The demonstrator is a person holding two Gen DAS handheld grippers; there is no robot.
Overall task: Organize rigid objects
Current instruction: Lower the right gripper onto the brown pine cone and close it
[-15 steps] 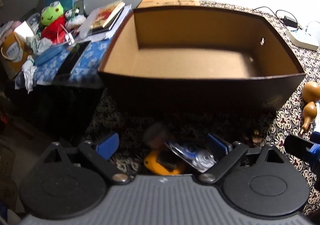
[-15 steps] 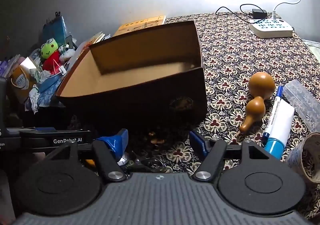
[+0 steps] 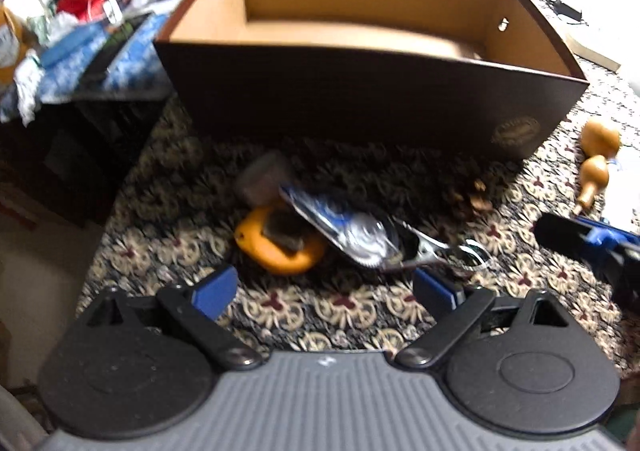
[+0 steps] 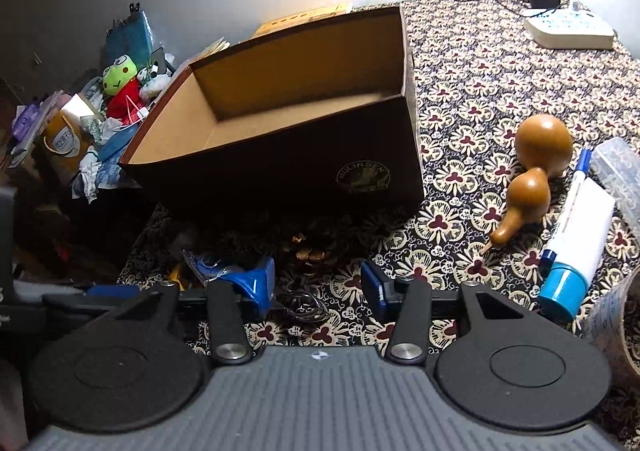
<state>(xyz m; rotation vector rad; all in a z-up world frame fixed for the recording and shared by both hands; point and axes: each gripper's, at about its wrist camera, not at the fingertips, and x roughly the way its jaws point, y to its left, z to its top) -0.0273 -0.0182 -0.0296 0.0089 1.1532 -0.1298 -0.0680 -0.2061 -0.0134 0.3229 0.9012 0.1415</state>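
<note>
My left gripper (image 3: 324, 289): jaws wide apart, holding nothing.
My right gripper (image 4: 318, 287): jaws apart, holding nothing.
Box (image 4: 280, 171): ahead of both.

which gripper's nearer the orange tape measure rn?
Left. The left gripper is open with the orange tape measure just ahead between its fingers. The right gripper, also open, sits off to the tape measure's right, over the key ring.

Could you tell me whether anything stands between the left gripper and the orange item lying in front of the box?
Nothing visible does. The left gripper is open, with bare patterned cloth between its fingertips and the orange item. A shiny packet overlaps the item's right side, beside the approach rather than across it.
</note>
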